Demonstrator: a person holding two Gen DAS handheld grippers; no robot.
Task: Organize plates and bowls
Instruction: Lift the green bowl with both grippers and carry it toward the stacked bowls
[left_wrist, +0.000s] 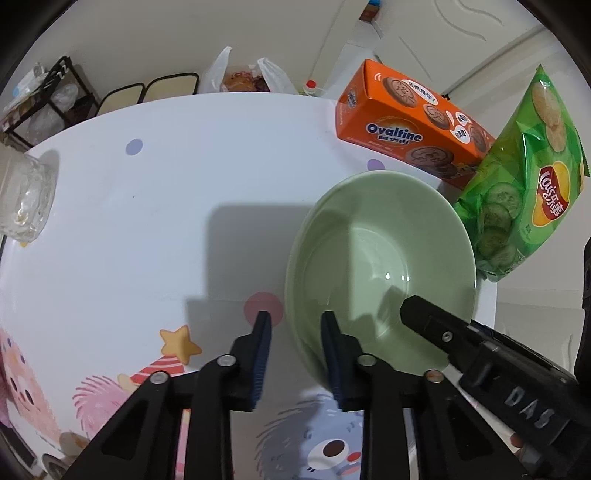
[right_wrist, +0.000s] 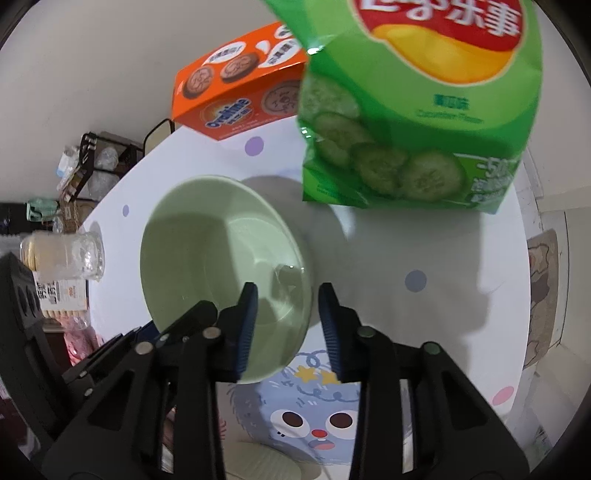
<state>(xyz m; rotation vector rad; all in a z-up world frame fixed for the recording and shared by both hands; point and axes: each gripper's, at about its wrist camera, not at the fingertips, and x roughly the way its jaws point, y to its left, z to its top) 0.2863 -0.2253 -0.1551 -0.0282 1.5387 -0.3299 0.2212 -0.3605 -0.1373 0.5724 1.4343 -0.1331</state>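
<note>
Where jaws straddle: glossy round bowl (left_wrist: 380, 258).

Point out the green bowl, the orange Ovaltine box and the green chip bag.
green bowl (left_wrist: 380, 254): left wrist view, on its inner wall.
orange Ovaltine box (left_wrist: 406, 122): left wrist view, on its printed front face.
green chip bag (right_wrist: 417, 110): right wrist view, on its front below the logo.

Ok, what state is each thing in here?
green bowl: upright, empty, on the table.
left claw: open, astride the bowl's rim.
right claw: open, astride the rim too.
Ovaltine box: closed.
chip bag: sealed, standing.
</note>
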